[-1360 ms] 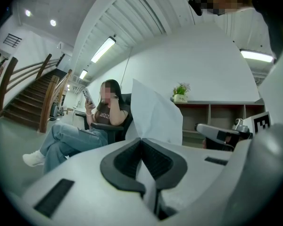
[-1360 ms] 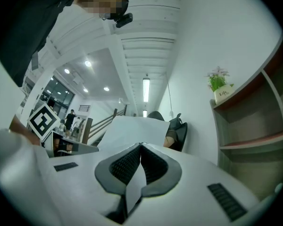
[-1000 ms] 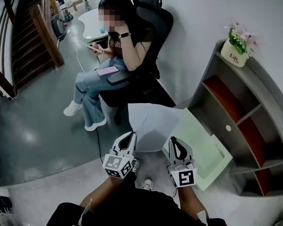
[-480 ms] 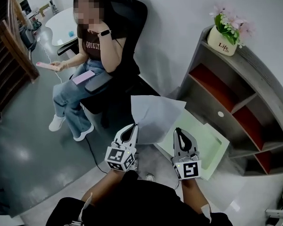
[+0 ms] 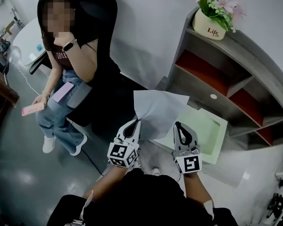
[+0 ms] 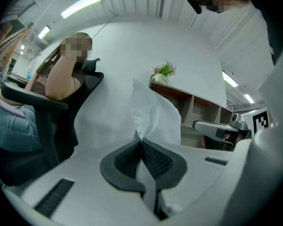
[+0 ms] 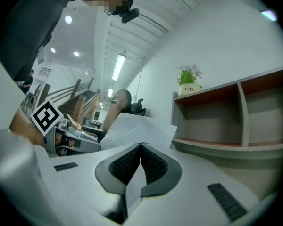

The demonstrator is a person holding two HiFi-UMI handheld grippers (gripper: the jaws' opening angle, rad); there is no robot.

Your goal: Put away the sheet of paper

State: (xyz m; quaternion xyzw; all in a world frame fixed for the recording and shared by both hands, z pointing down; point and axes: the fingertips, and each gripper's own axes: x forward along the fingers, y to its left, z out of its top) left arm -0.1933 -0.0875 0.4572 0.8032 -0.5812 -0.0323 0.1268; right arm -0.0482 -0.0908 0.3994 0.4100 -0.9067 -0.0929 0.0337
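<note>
Both grippers hold up a white sheet of paper [image 5: 158, 108] between them by its near edge. In the head view my left gripper [image 5: 135, 123] is shut on the sheet's left corner and my right gripper [image 5: 178, 125] is shut on its right corner. The left gripper view has the sheet [image 6: 154, 113] rising crumpled from the closed left gripper [image 6: 141, 141]. In the right gripper view the sheet [image 7: 137, 126] runs out from the closed right gripper [image 7: 140, 146]. A pale green open folder [image 5: 208, 132] lies on the floor just beyond the paper, partly hidden by it.
A grey shelf unit [image 5: 226, 65] with red-backed compartments stands at the right, with a flower pot [image 5: 212, 23] on top. A person sits in a black office chair [image 5: 99, 18] at the left, holding a pink phone [image 5: 32, 109]. A white wall lies behind.
The head view has swung right and nearer the shelf: the seated person slid left and the shelf grew larger. Both grippers stayed shut on the paper, which now overlaps the green folder.
</note>
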